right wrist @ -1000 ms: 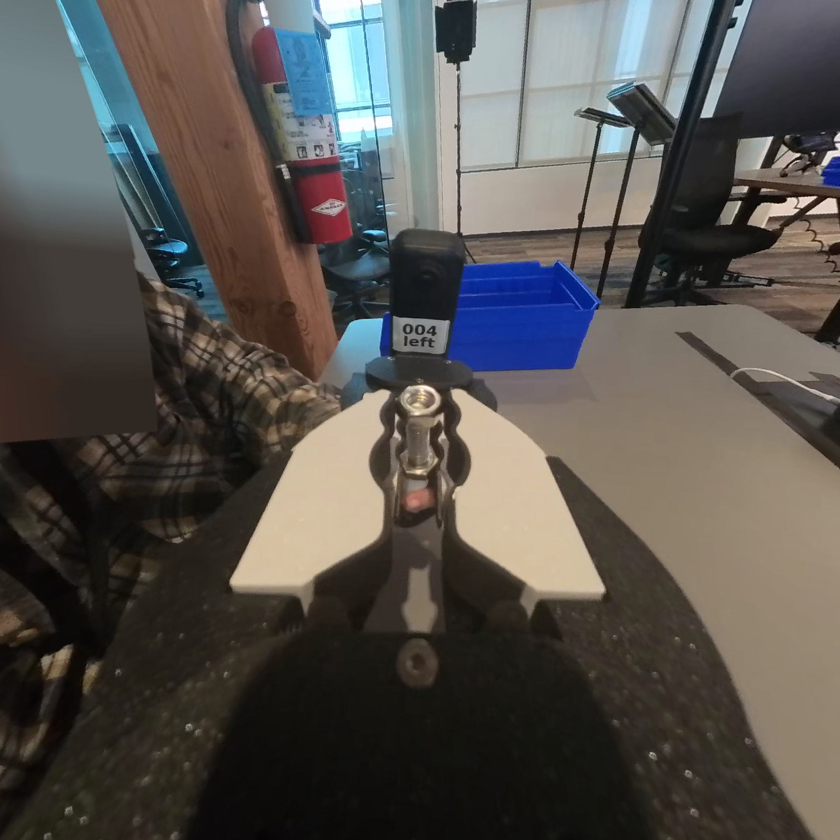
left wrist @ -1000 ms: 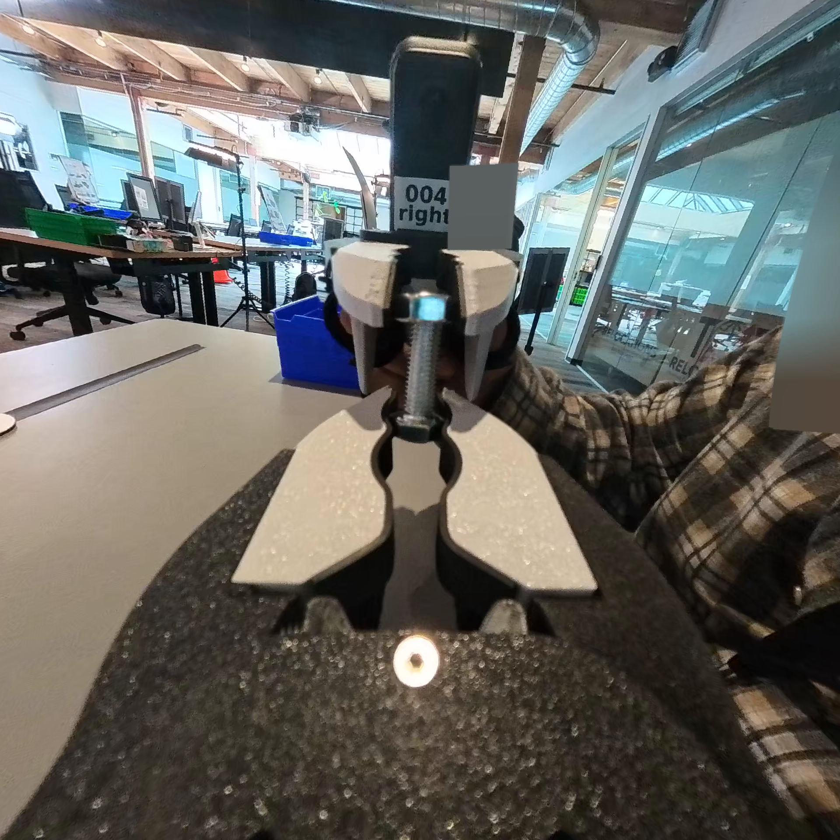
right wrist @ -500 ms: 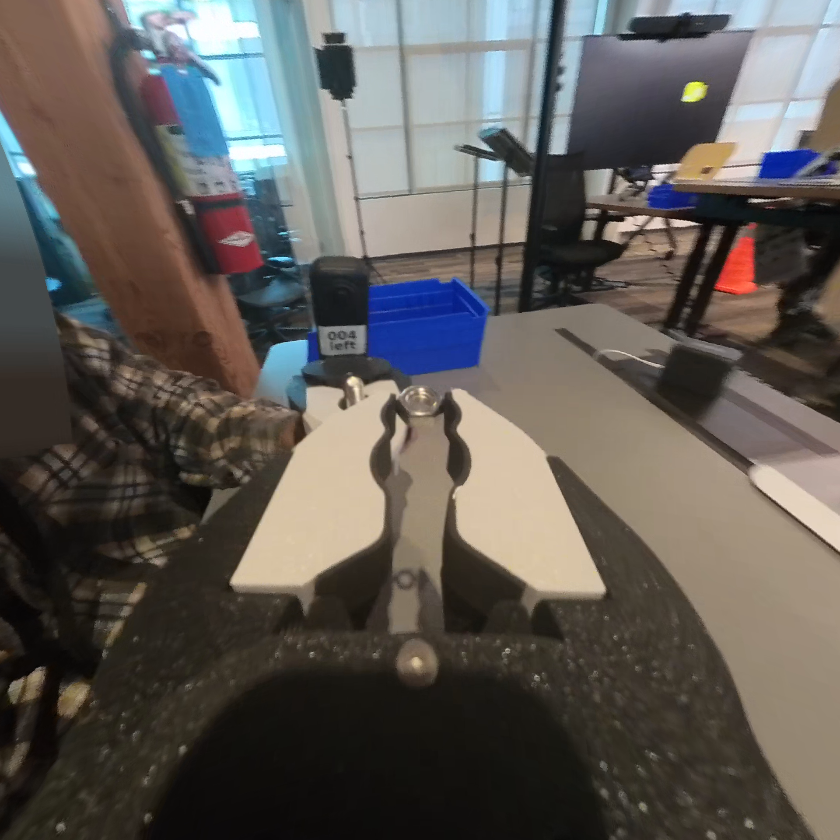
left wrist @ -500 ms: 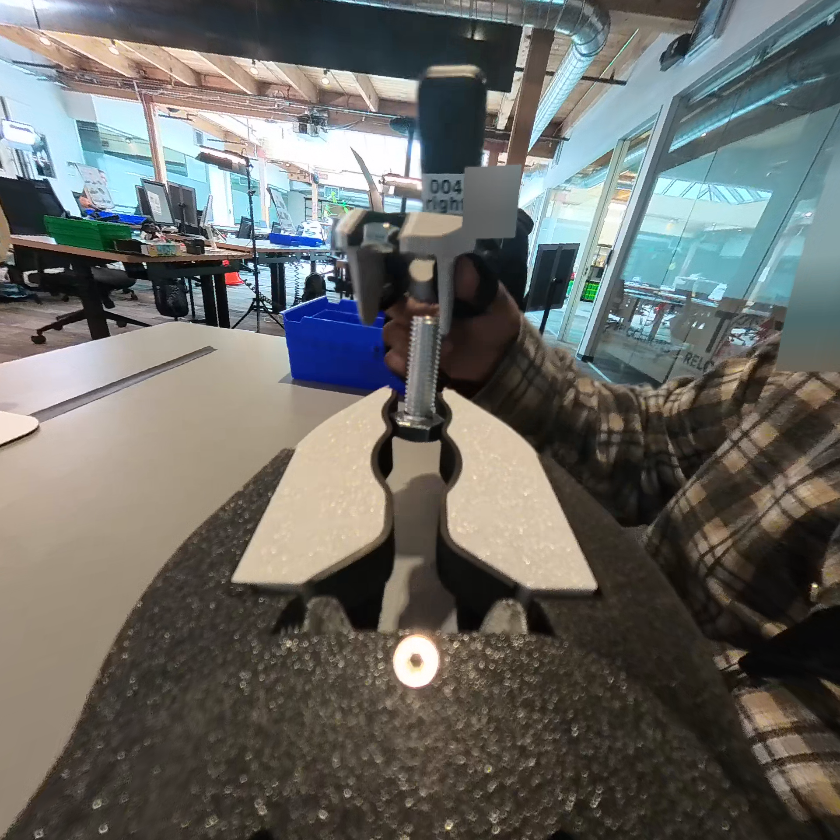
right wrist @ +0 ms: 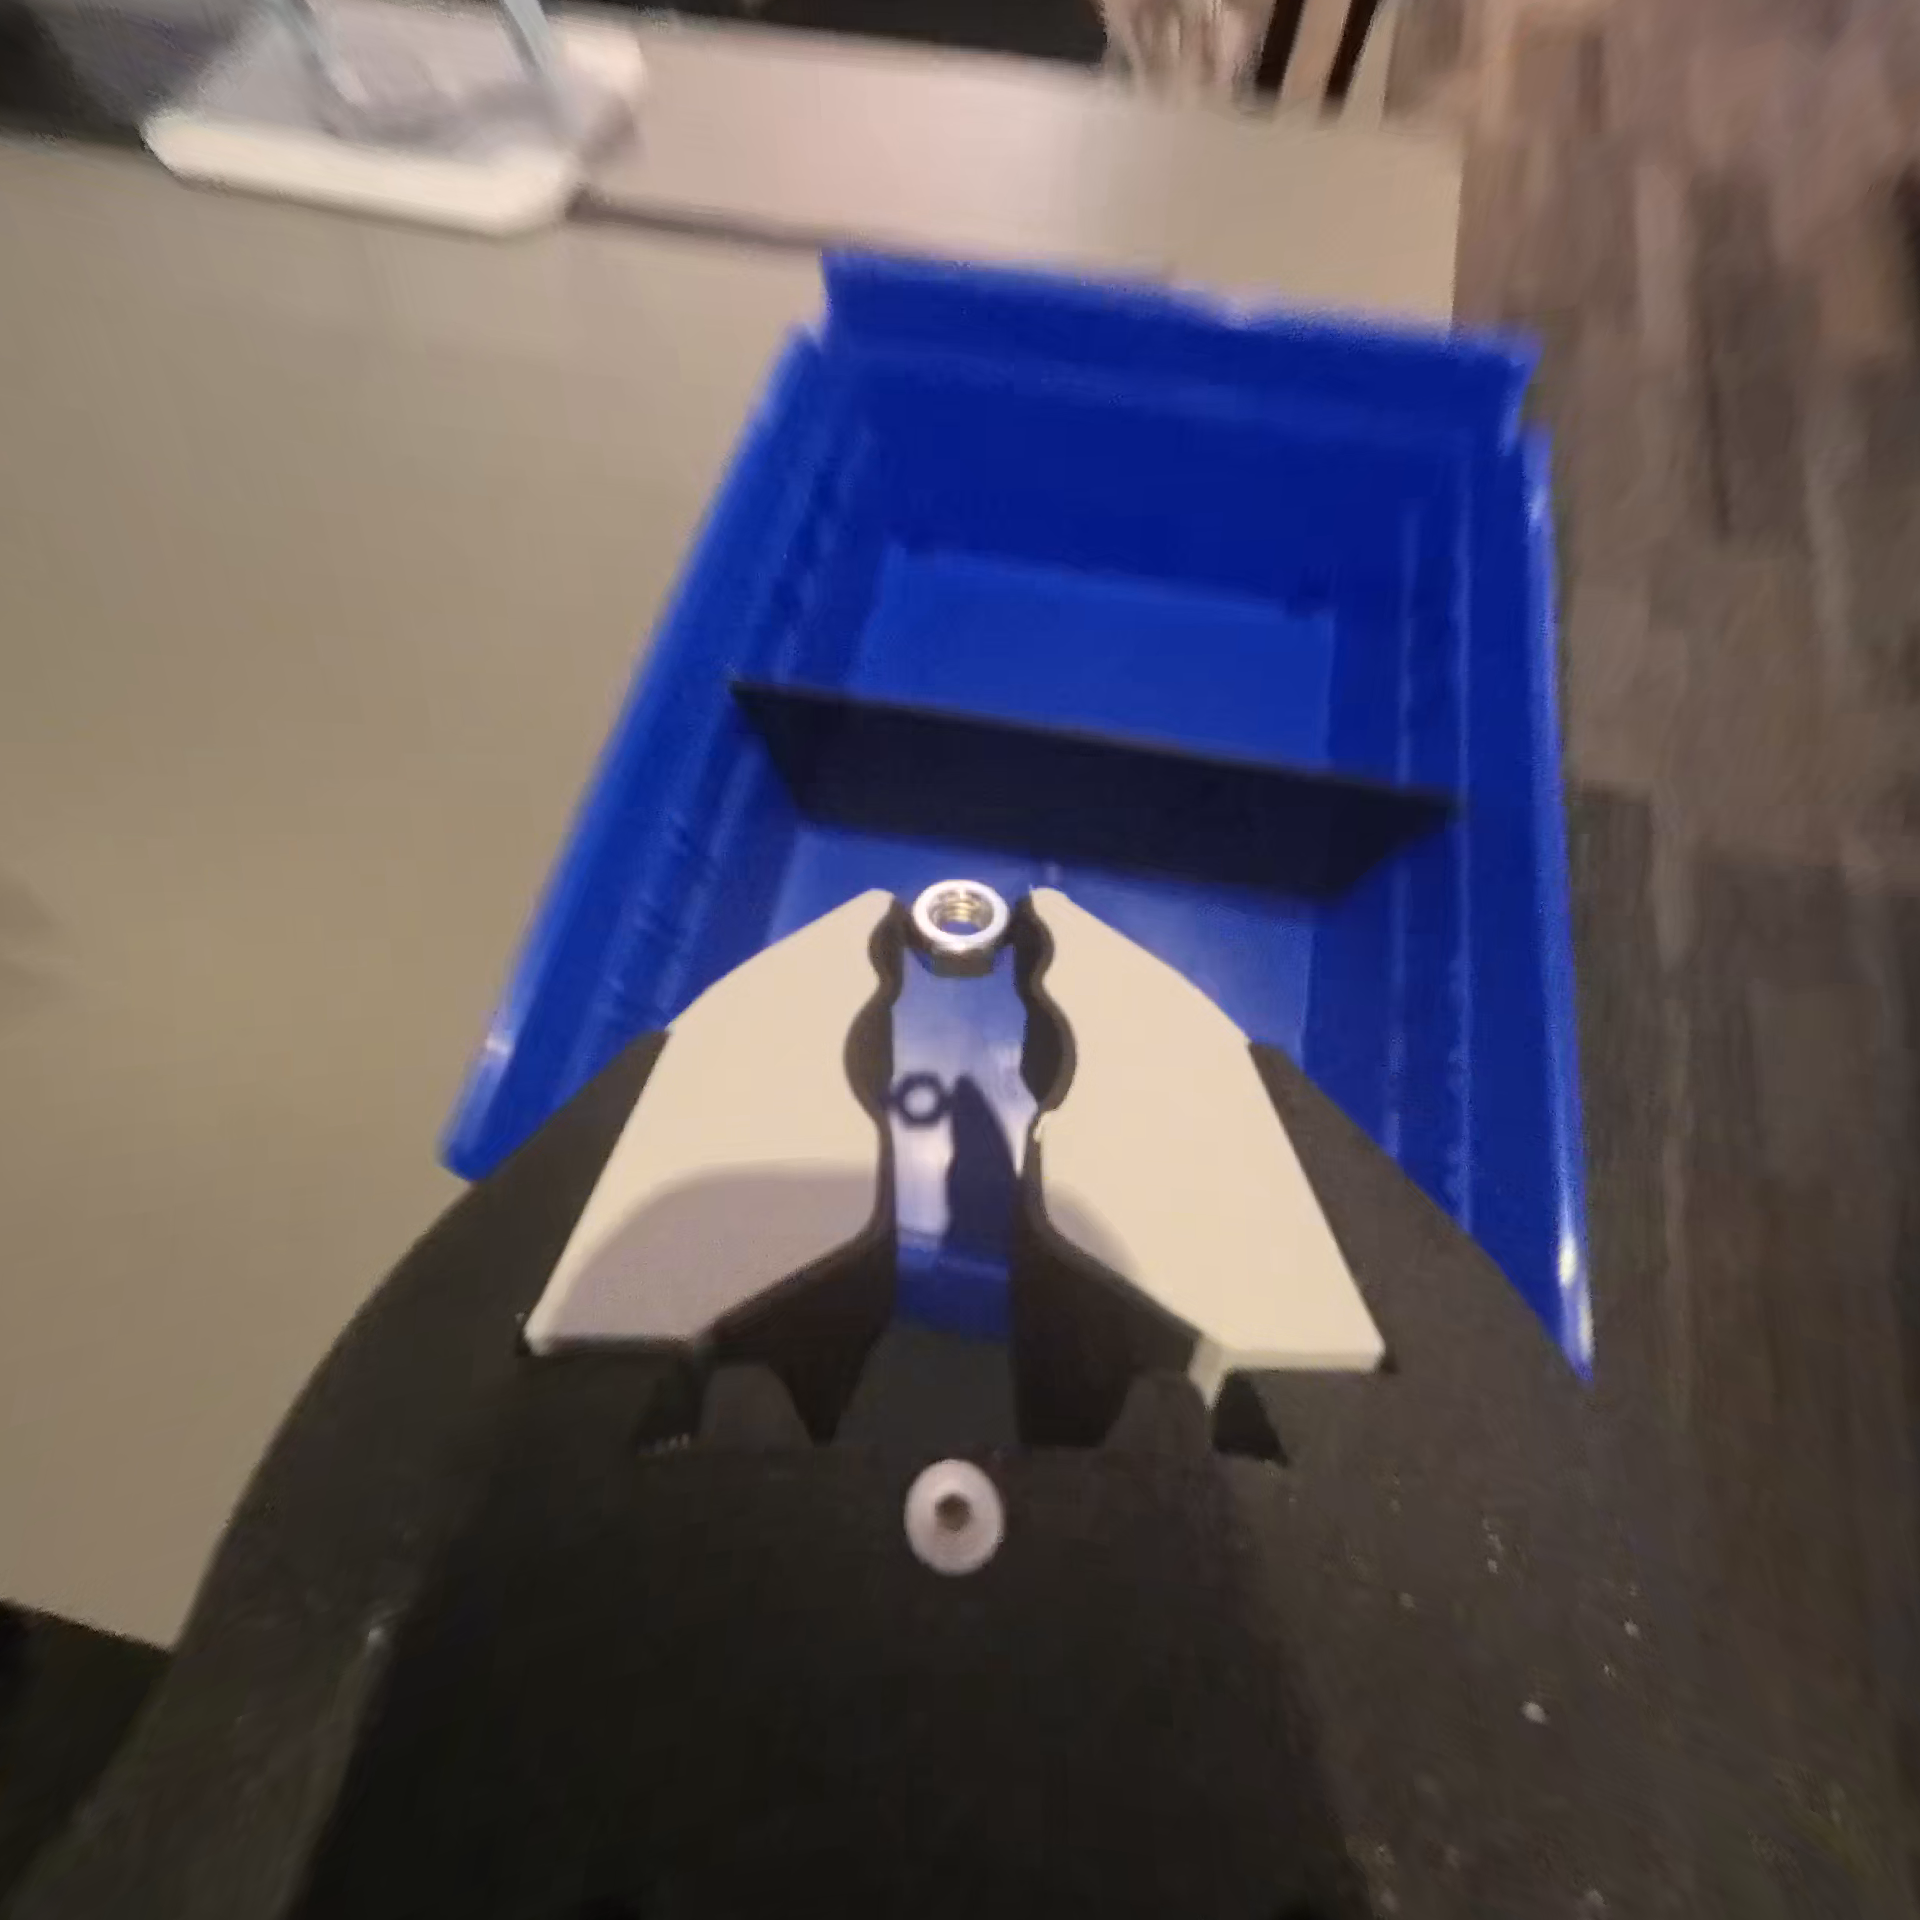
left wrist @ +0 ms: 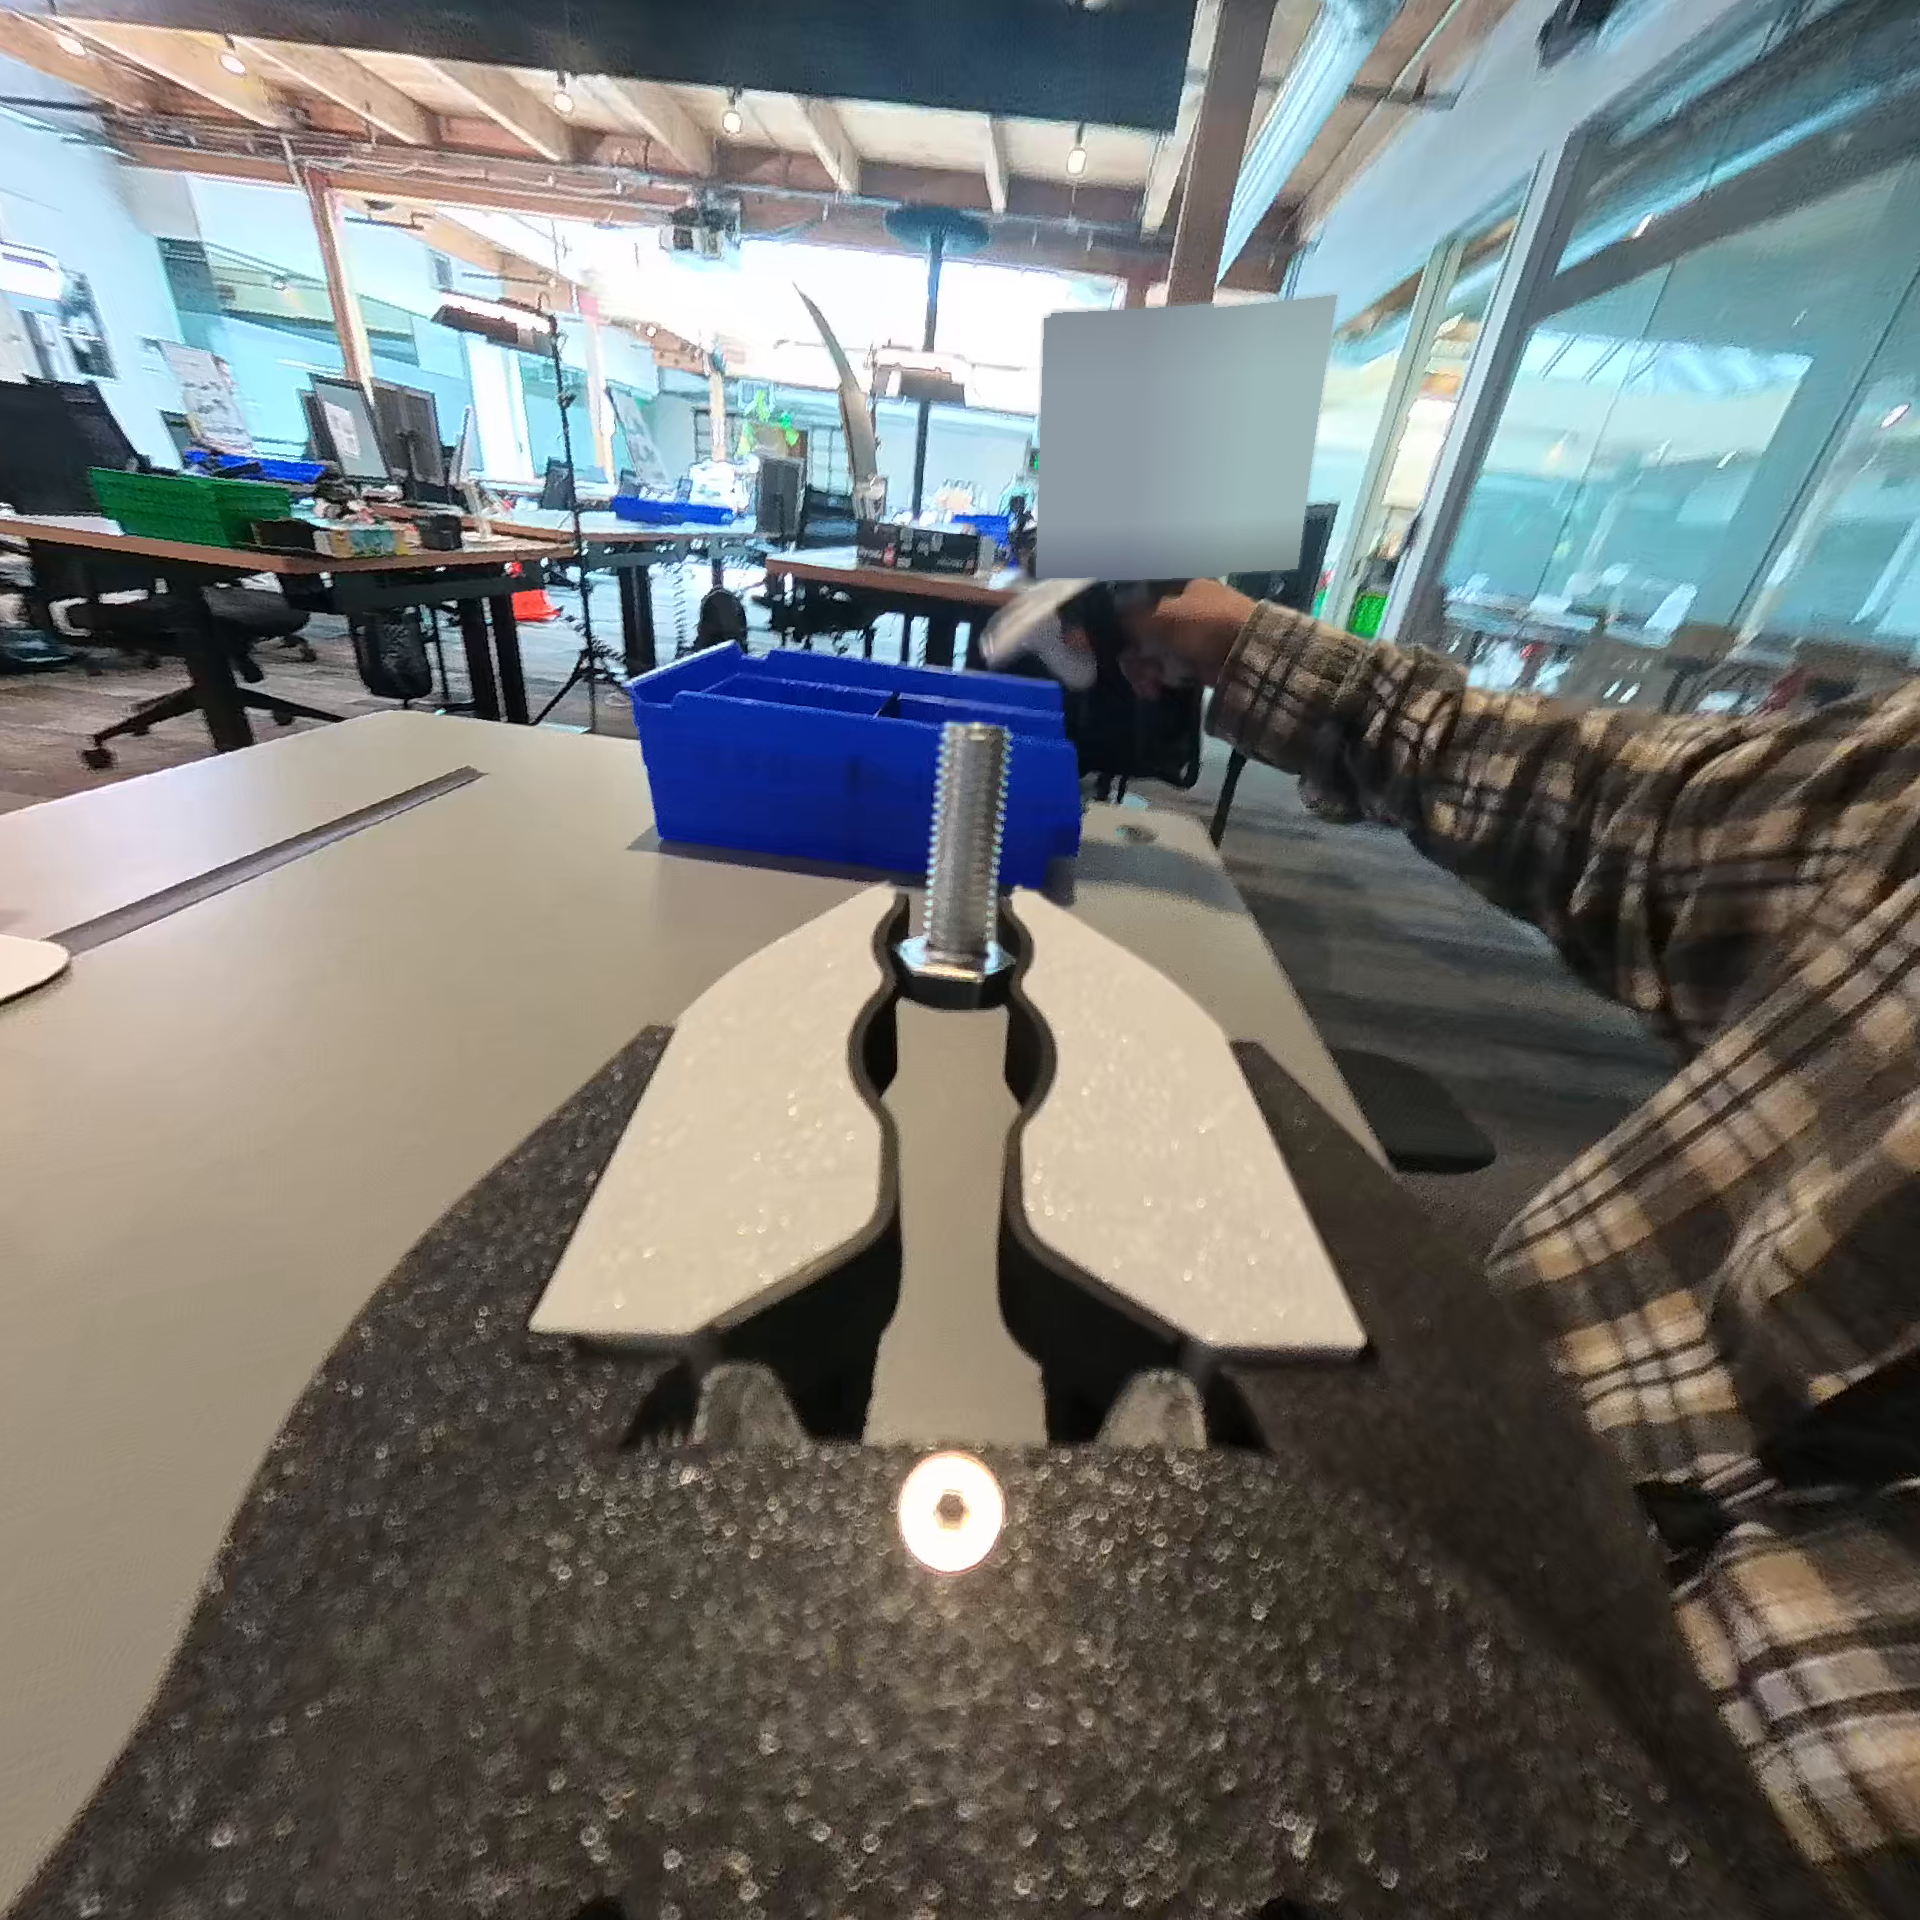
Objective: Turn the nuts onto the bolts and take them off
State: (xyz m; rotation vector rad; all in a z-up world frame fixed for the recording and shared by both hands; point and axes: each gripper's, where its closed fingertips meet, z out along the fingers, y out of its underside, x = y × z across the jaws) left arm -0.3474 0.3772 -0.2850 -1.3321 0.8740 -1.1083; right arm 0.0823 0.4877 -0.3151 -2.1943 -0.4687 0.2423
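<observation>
Right wrist view: right gripper (right wrist: pixel 957 914) pinches nut (right wrist: pixel 956 932) above blue bin (right wrist: pixel 665 748) (blurred); shallow tip grip may drop it.
Left gripper (left wrist: pixel 951 940): clamps bolt (left wrist: pixel 964 847) head, upright.

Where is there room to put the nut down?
Both halves of the blue bin, on either side of its dark divider, look bare. The right tool holds the nut over the near half. The grey table left of the bin is bare too. Nowhere looks crowded.
</observation>
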